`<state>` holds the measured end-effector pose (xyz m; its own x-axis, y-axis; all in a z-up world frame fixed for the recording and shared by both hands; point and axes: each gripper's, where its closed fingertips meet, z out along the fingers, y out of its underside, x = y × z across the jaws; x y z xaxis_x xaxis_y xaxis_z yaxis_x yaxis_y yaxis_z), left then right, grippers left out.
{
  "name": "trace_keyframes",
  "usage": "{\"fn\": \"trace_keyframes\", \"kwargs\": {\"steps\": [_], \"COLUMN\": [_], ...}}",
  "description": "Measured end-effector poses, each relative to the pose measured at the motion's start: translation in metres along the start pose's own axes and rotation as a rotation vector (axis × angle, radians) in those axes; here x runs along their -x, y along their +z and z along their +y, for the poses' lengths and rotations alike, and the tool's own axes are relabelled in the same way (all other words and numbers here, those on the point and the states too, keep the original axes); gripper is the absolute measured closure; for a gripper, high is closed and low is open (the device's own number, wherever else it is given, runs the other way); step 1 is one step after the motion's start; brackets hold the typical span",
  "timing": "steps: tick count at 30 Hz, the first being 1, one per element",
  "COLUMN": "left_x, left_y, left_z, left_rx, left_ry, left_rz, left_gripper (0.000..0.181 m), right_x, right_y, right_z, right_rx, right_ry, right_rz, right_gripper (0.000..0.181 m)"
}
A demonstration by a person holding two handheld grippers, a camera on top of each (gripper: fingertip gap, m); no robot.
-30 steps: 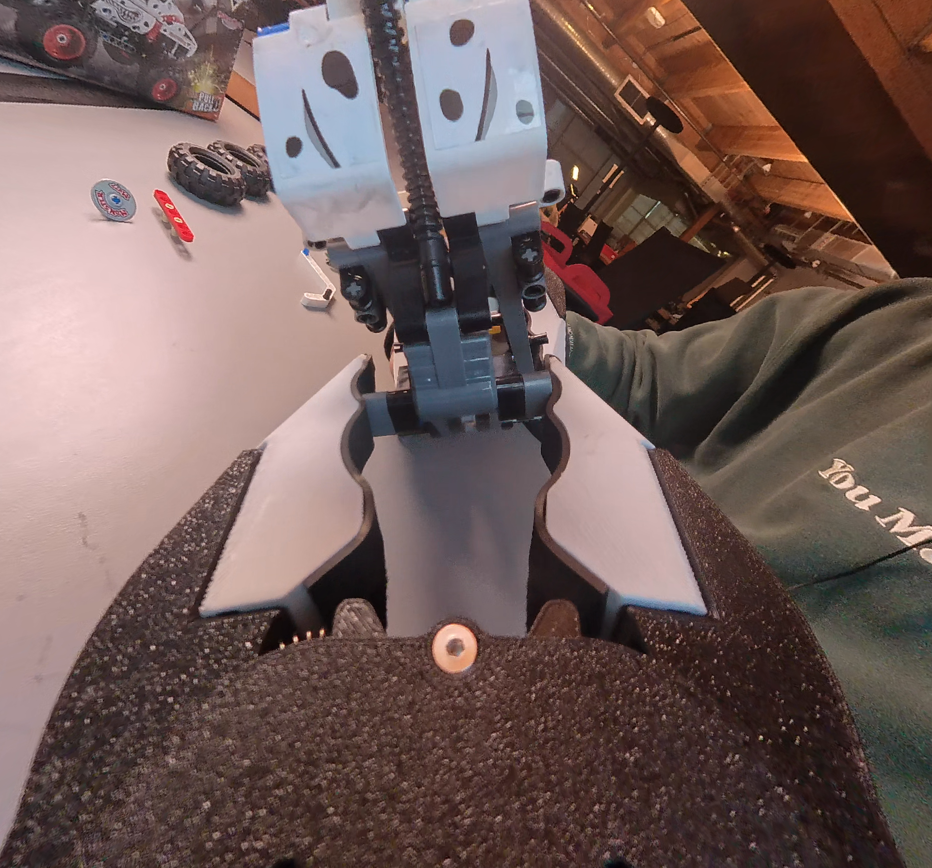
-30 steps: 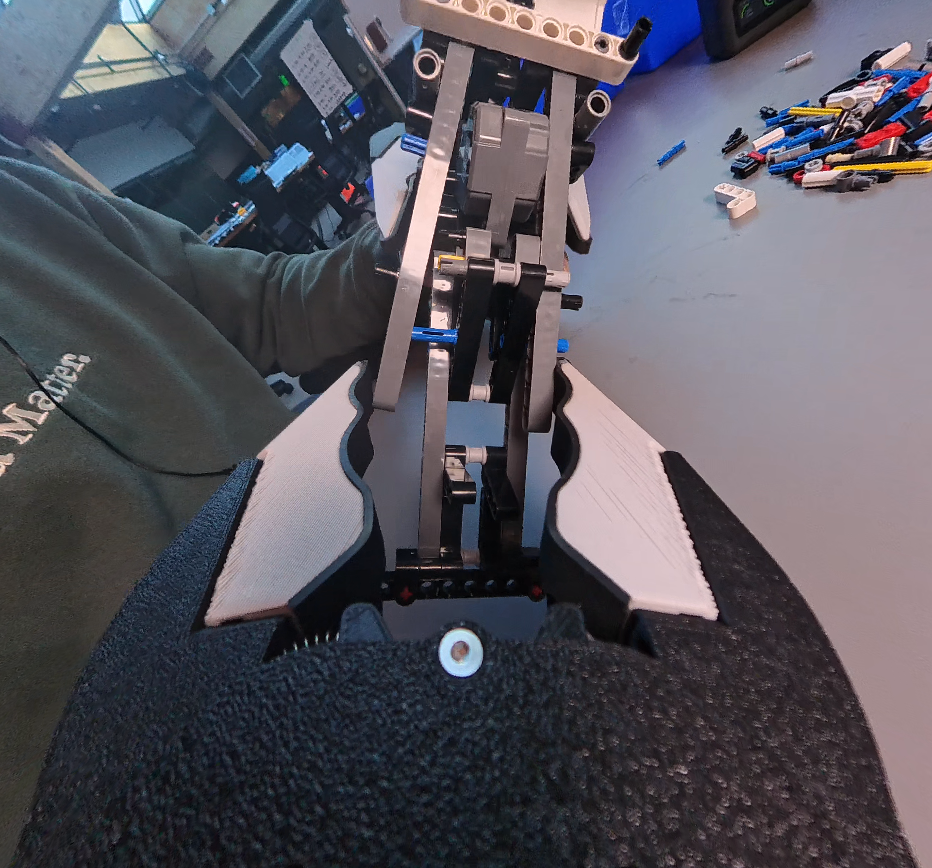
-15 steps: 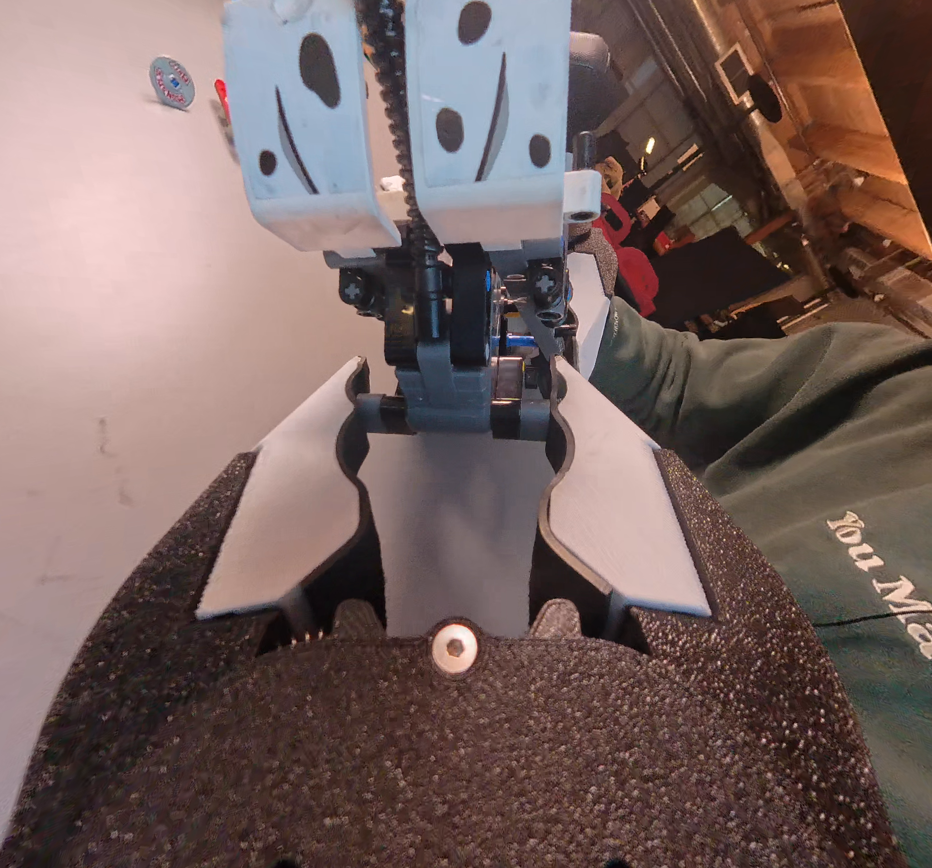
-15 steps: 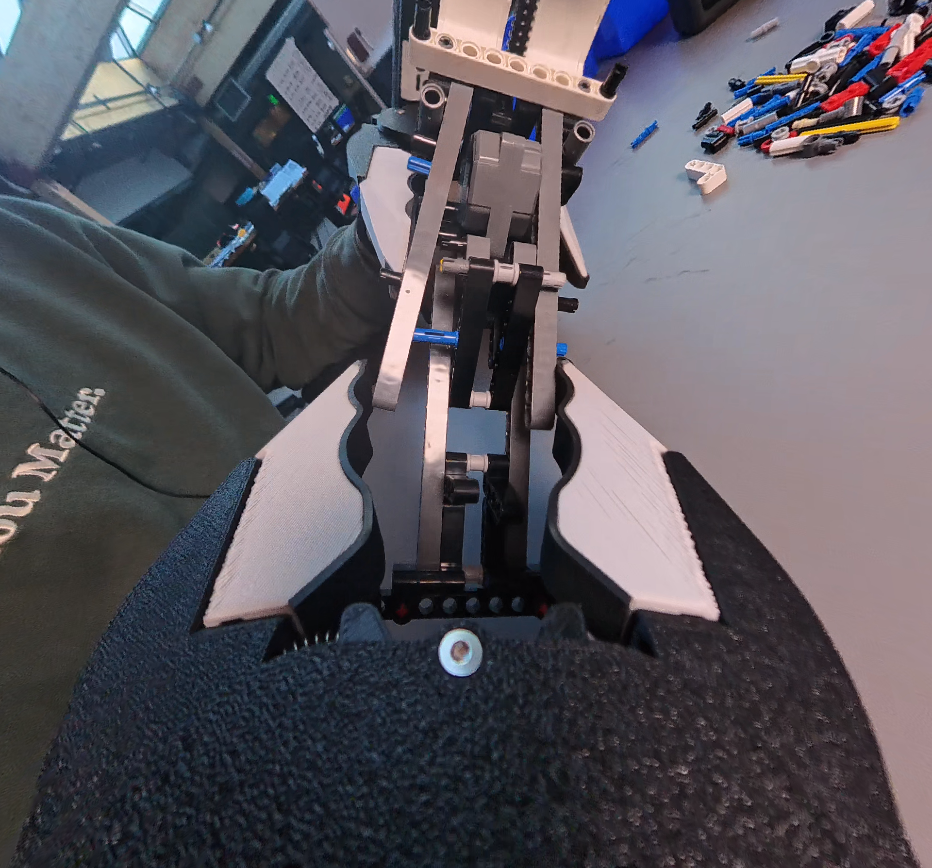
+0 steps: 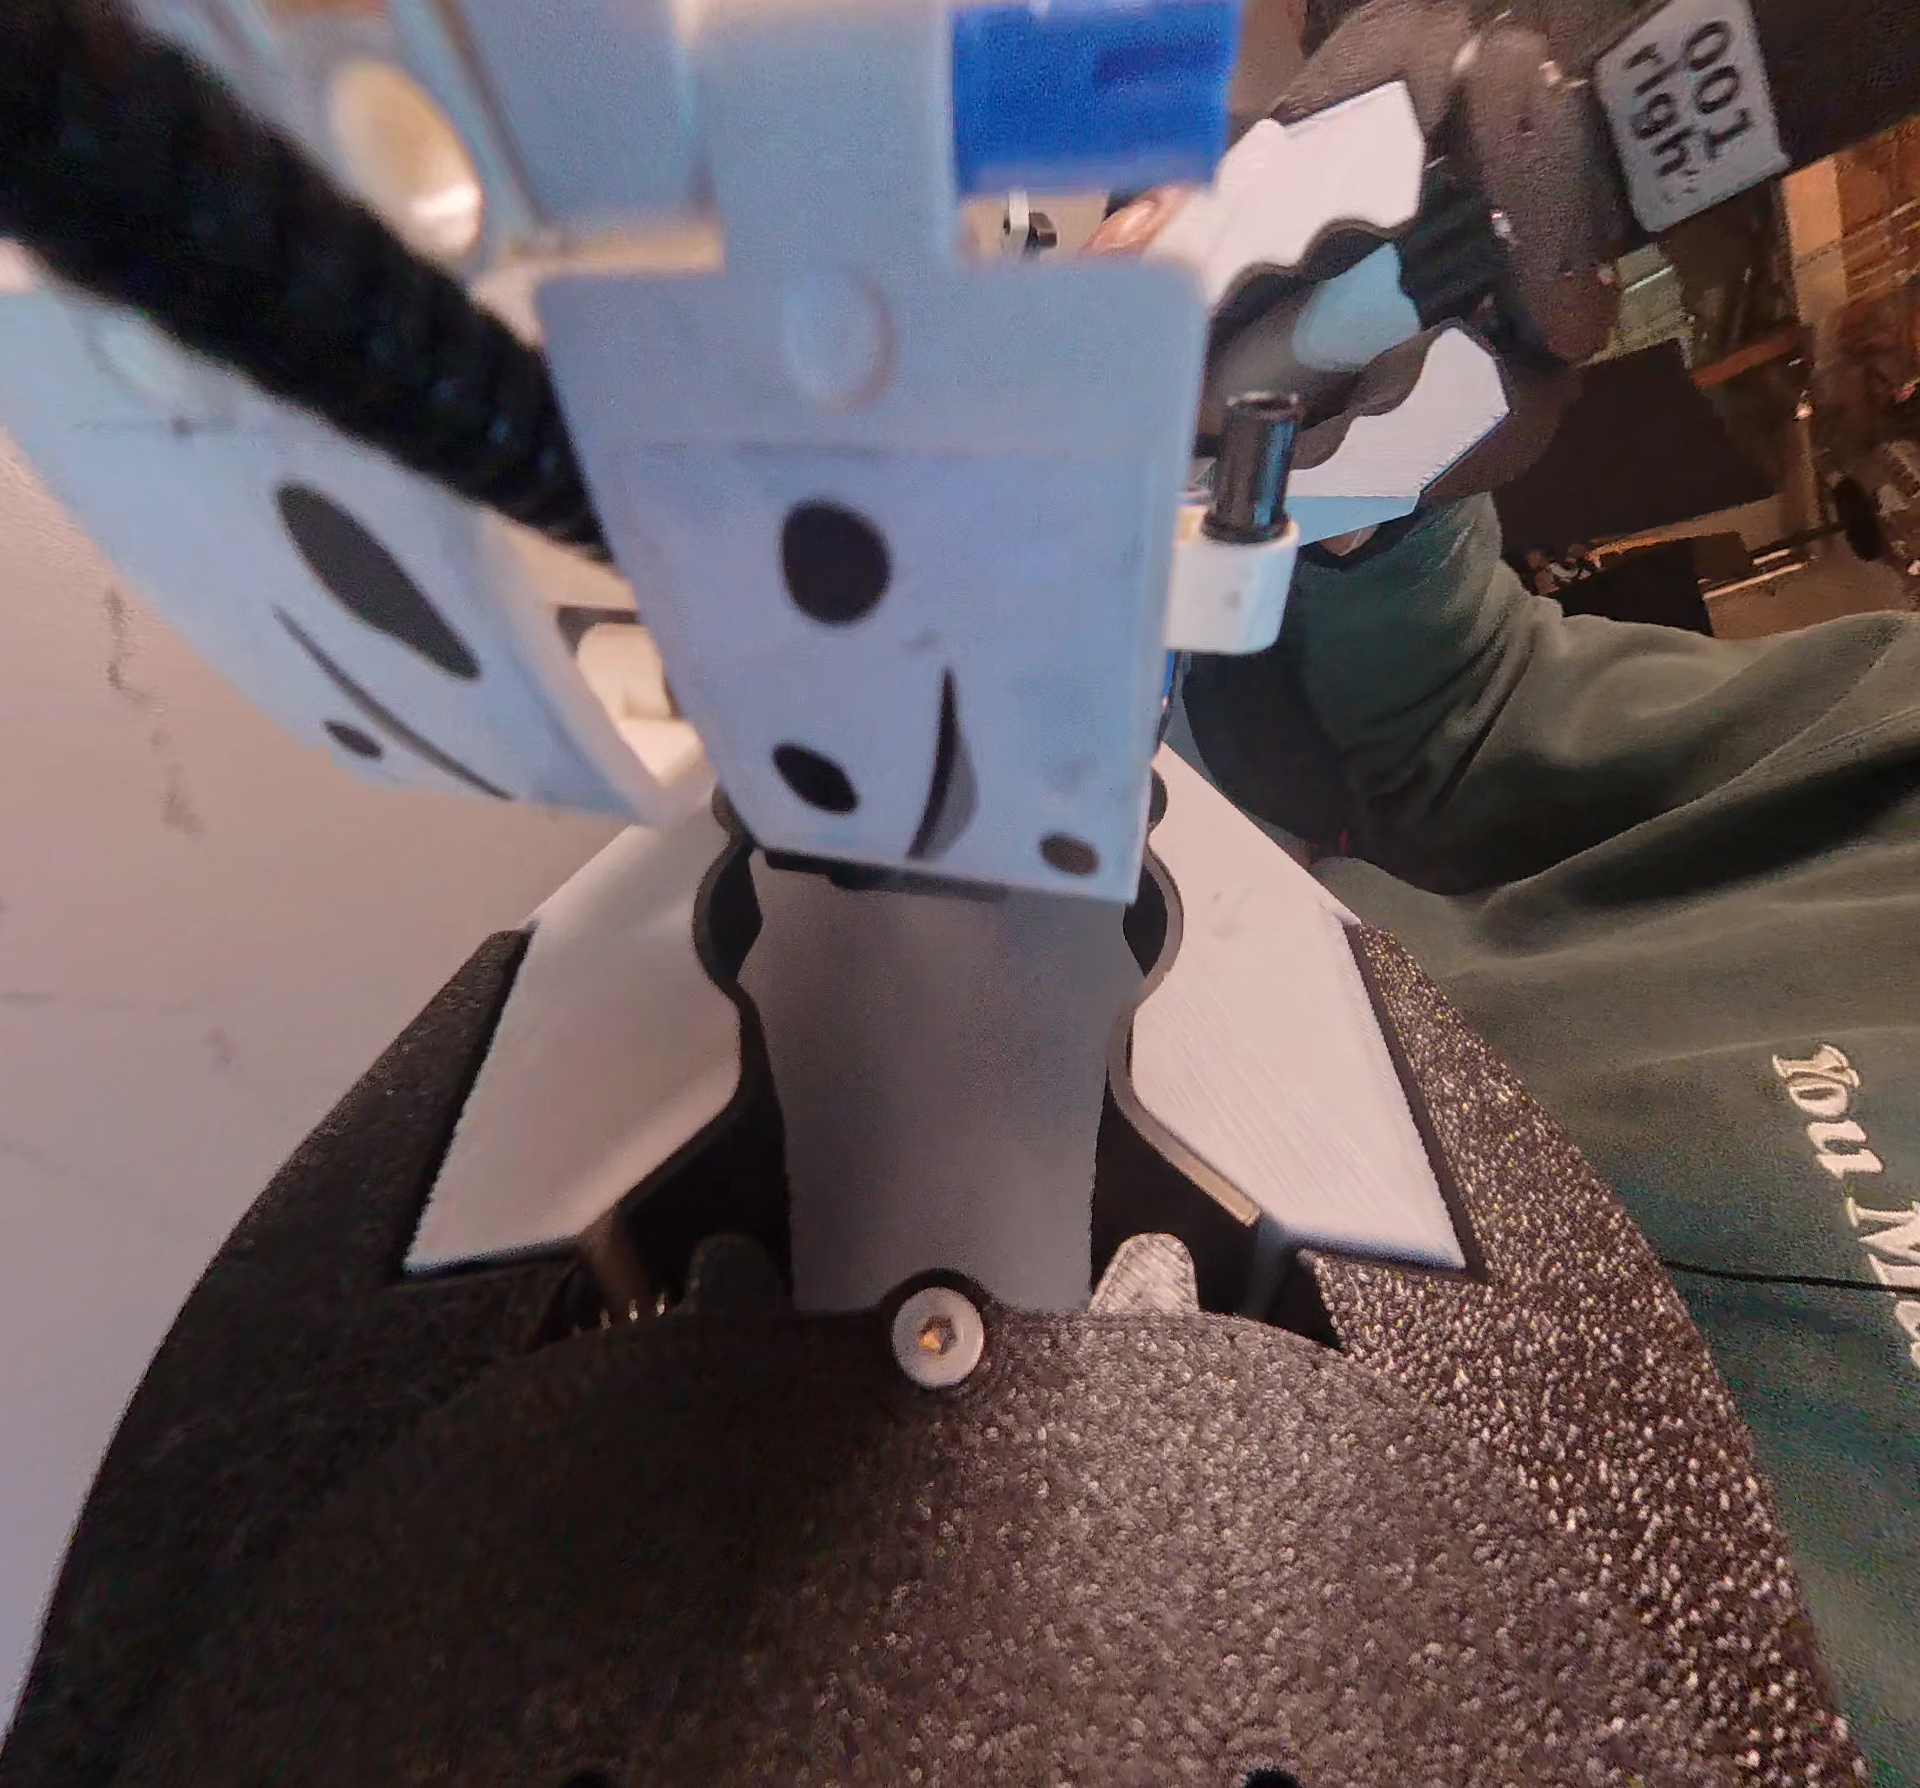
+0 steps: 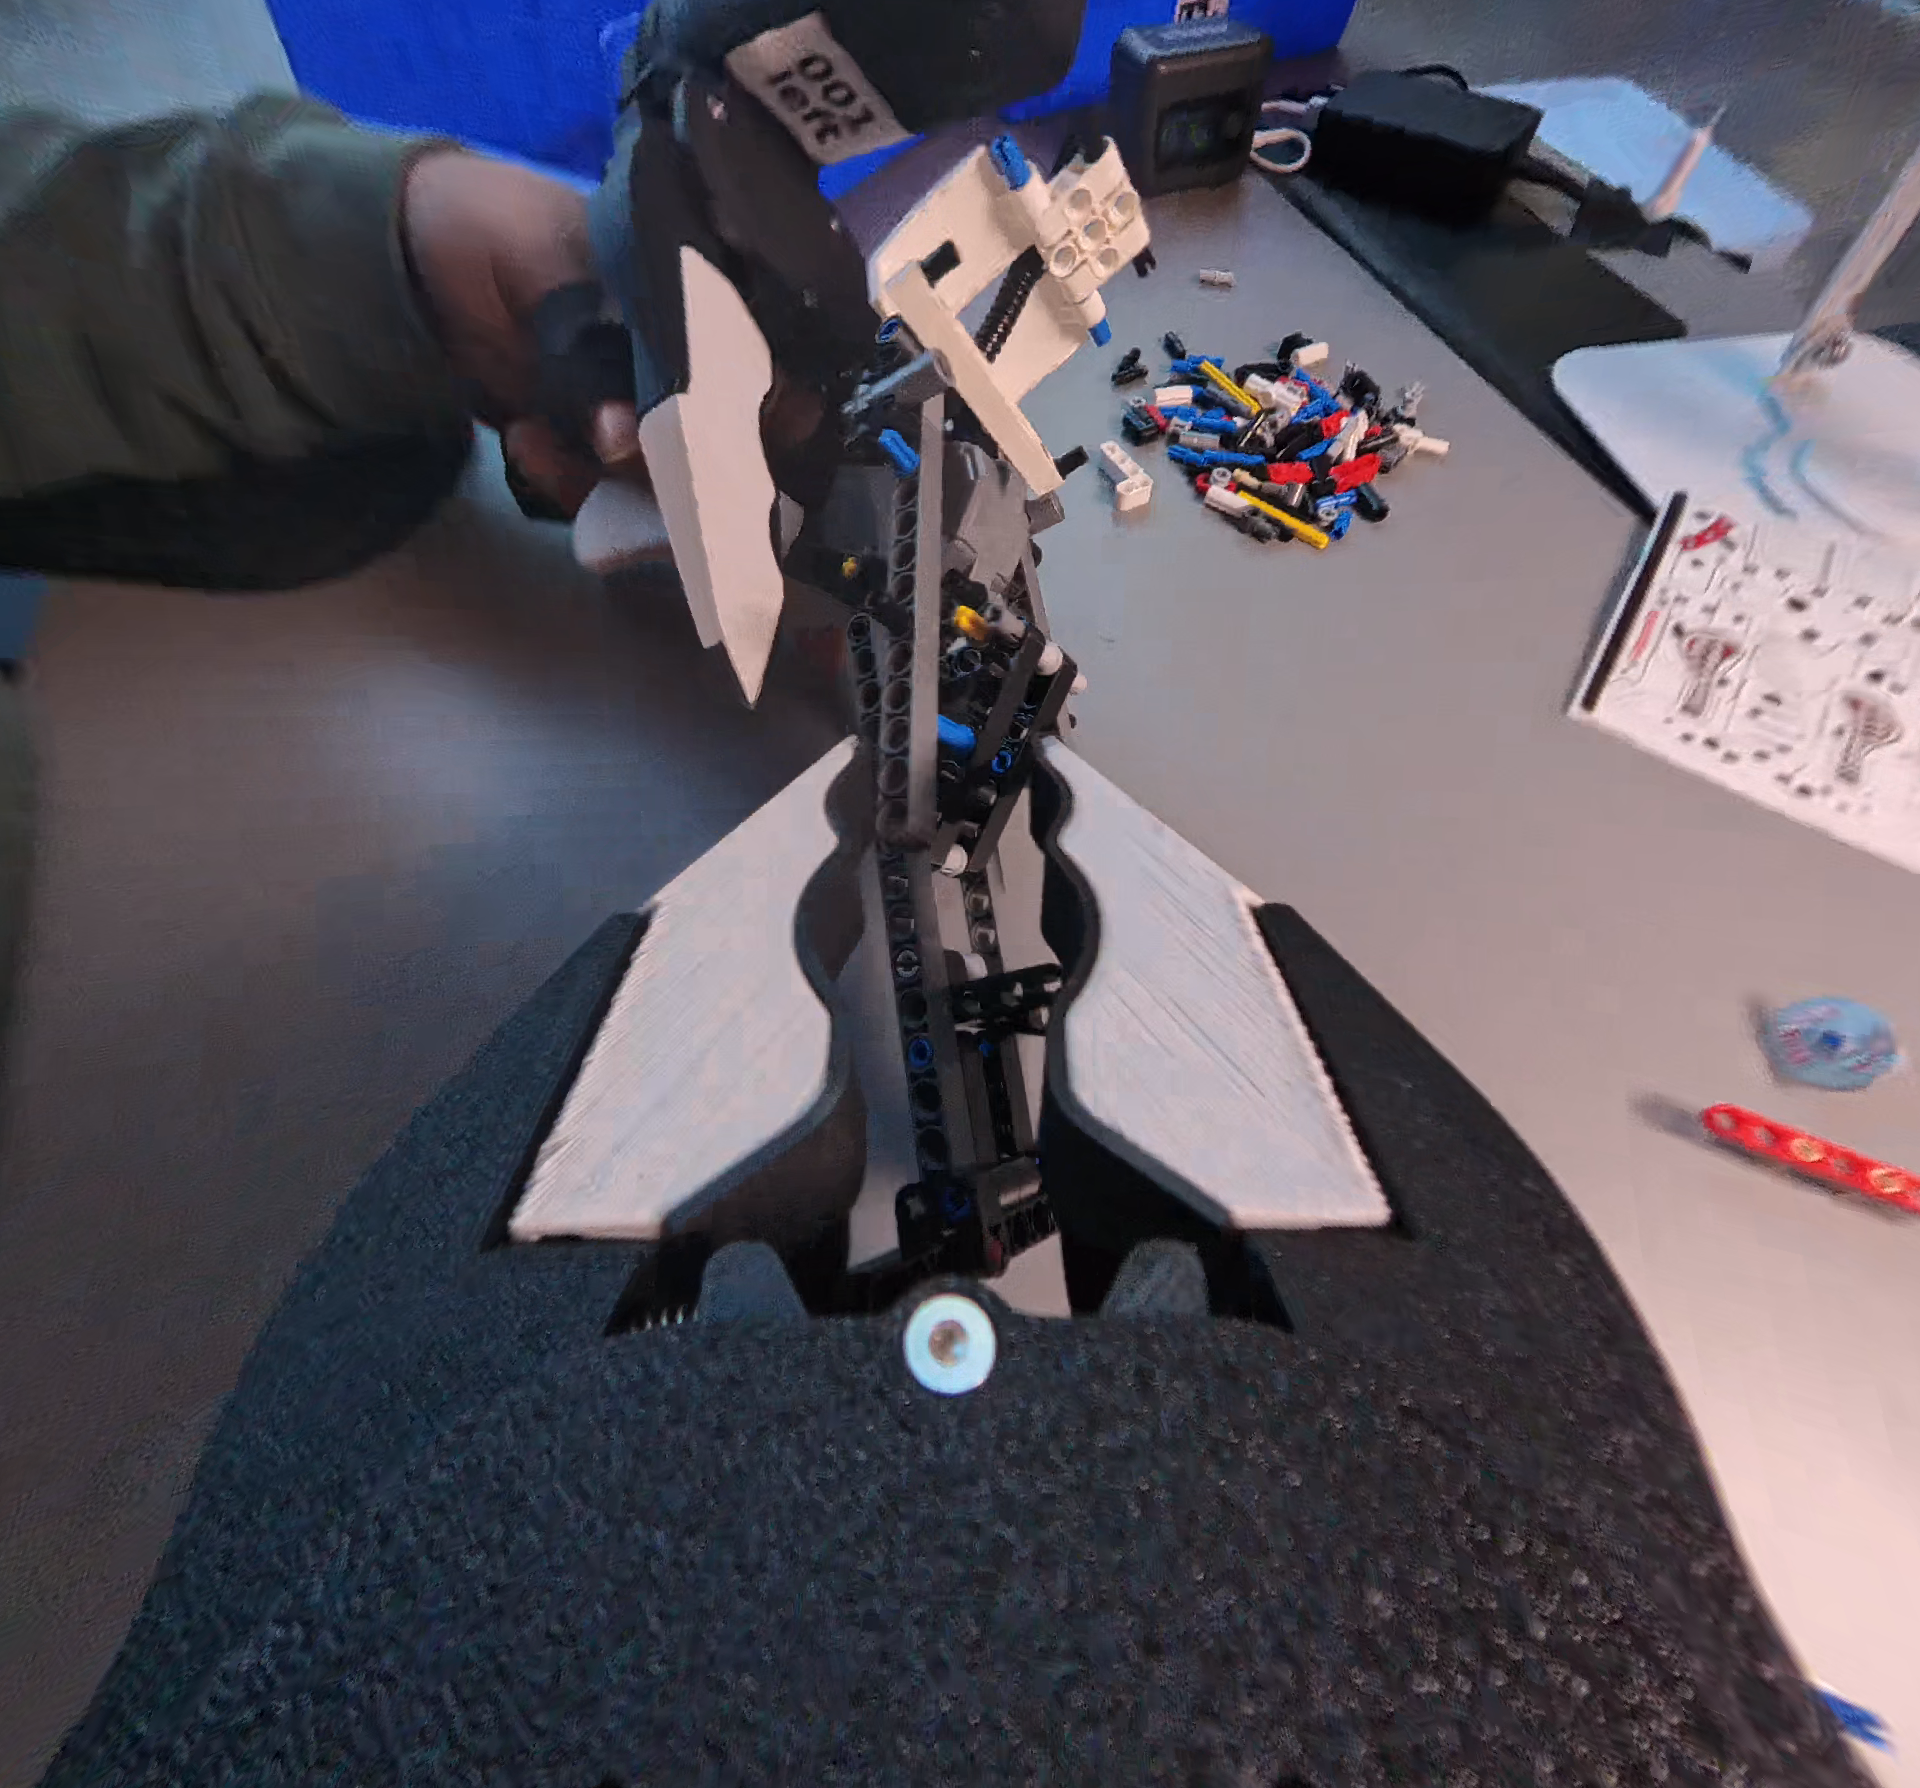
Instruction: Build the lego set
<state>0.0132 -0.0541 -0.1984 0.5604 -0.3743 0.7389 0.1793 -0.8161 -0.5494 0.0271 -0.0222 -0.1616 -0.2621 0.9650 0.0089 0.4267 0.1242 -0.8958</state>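
Together, both grippers' jaws clamp the lego model (image 6: 940, 658), each gripper wearing a small printed label (image 5: 1688, 112).

Both grippers look alike — the left gripper (image 5: 940, 891) and right gripper (image 6: 951, 803) have speckled black bodies, pale ridged fingers (image 6: 1184, 1011), a silver screw (image 6: 948, 1343) — and the person wears a dark green sleeve (image 5: 1558, 751).

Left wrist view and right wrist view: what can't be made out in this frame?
- Left wrist view: whether the left gripper pinches the lego model; white panels cover the fingertips.
- Left wrist view: model's upper end, blurred and cut by the top edge.
- Right wrist view: single pieces in the loose parts pile, too small.
- Right wrist view: instruction booklet, blurred, cut by the right edge.
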Motion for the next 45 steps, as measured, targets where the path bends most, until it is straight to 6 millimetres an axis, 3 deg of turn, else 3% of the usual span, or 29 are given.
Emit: {"fn": "trace_keyframes", "kwargs": {"steps": [2, 6, 11, 13, 15, 17, 19, 23, 26, 28, 32, 34, 37, 45], "left_x": [0.0, -0.004, -0.004, -0.008, -0.027, -0.059, -0.072, -0.07, -0.065, -0.061, -0.062, -0.061, -0.06, -0.051], "left_y": [0.002, -0.009, -0.058, -0.085, -0.095, -0.08, -0.056, -0.013, 0.003, 0.008, 0.011, 0.013, 0.016, 0.008], "left_z": [0.003, 0.003, 0.043, 0.04, 0.03, 0.025, 0.028, 0.056, 0.062, 0.059, 0.057, 0.056, 0.052, 0.046], "left_rx": [0.018, 0.005, 0.043, -0.006, -0.018, 0.021, 0.124, 0.426, 0.527, 0.547, 0.53, 0.515, 0.471, 0.408], "left_ry": [0.002, 0.057, 0.184, 0.308, 0.471, 0.595, 0.693, 0.773, 0.824, 0.835, 0.846, 0.861, 0.904, 1.034], "left_rz": [-0.015, -0.038, -0.212, -0.345, -0.402, -0.322, -0.274, -0.185, -0.166, -0.173, -0.154, -0.166, -0.202, -0.328], "left_gripper": [0.111, 0.112, 0.092, 0.095, 0.109, 0.124, 0.134, 0.144, 0.155, 0.164, 0.169, 0.161, 0.168, 0.174], "right_x": [0.003, 0.004, 0.021, 0.042, 0.065, 0.08, 0.093, 0.1, 0.095, 0.093, 0.092, 0.092, 0.088, 0.09], "right_y": [0.001, -0.002, -0.026, -0.032, -0.028, -0.016, -0.008, -0.002, -0.004, -0.014, -0.028, -0.022, -0.009, 0.004], "right_z": [-0.001, 0.0, 0.012, 0.02, 0.023, 0.025, 0.023, 0.02, 0.019, 0.017, 0.023, 0.029, 0.039, 0.038], "right_rx": [0.045, 0.129, 0.175, 0.186, 0.181, 0.175, 0.146, 0.119, 0.111, 0.102, 0.151, 0.187, 0.23, 0.204], "right_ry": [-0.166, -0.311, -0.195, -0.156, -0.133, -0.146, -0.155, -0.173, -0.168, -0.167, -0.215, -0.262, -0.313, -0.183], "right_rz": [0.07, 0.114, -0.026, -0.129, -0.223, -0.266, -0.304, -0.305, -0.253, -0.23, -0.191, -0.155, -0.136, -0.205], "right_gripper": [0.172, 0.174, 0.176, 0.175, 0.176, 0.175, 0.175, 0.175, 0.171, 0.151, 0.145, 0.144, 0.151, 0.162]}}
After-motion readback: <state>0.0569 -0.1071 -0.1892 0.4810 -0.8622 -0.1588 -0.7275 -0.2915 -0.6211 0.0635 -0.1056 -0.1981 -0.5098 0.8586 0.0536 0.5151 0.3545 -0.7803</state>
